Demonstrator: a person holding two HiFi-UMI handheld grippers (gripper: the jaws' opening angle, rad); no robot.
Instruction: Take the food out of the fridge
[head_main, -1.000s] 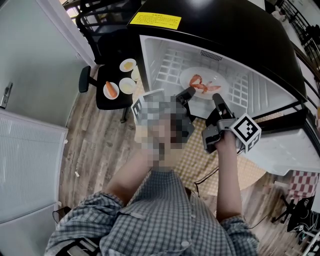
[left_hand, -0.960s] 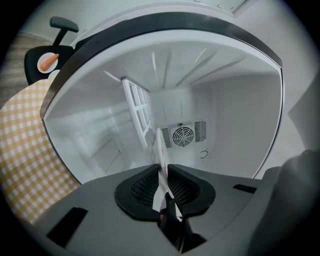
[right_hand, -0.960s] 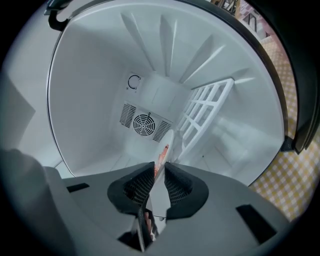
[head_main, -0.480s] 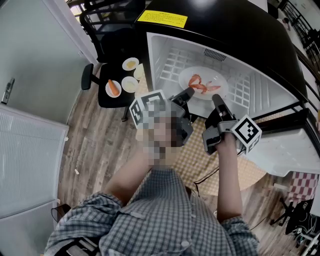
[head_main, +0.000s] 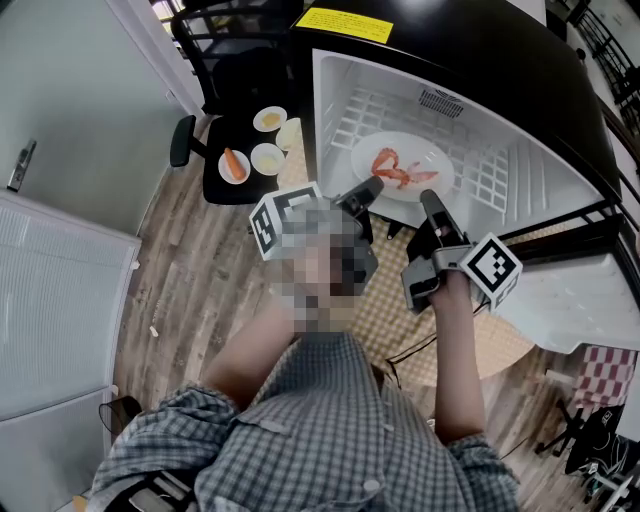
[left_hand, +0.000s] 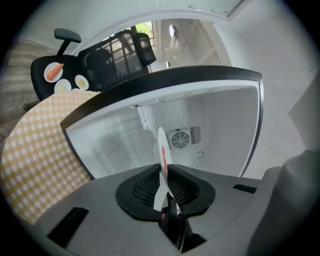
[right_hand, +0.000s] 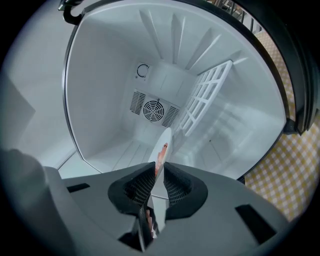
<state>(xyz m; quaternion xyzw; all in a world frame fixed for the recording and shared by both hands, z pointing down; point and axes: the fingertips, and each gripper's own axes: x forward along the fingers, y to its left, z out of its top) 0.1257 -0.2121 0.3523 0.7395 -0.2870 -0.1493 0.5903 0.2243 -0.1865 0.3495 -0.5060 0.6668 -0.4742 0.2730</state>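
Head view: the plate (head_main: 436, 163) sits inside the open fridge (head_main: 500, 170), in the white compartment, towards its front. Your left gripper (head_main: 368, 190) and right gripper (head_main: 430, 203) both reach its near rim, side by side. The food (head_main: 397, 170) is a curled red-orange piece, shrimp by the look of it, lying loose near the middle of the white plate. Whether the plate rests on the fridge floor or is already clear of it cannot be told from here. A checked cloth (head_main: 405, 320) covers the surface below the fridge, and a chair (head_main: 200, 150) with small dishes stands off to your left.

Left gripper view: your jaws are pinched on the plate's rim, which shows edge-on as a thin white blade with an orange streak on one face. The fan vent (left_hand: 182, 138) in the back wall lies beyond it.

Right gripper view: these jaws have just been closing, and the rim runs between the pads, which press on it from both sides. A white wire shelf (right_hand: 206, 97) leans against the side wall behind.

Judge the plate as stiff, smooth-glazed and breakable, not heavy, but slippery in a thin rim grip. The rim is the only sensible hold, one gripper each side as you have it. The food is unsecured, so any tilt would likely let it slide; keep both hands level and moving together.
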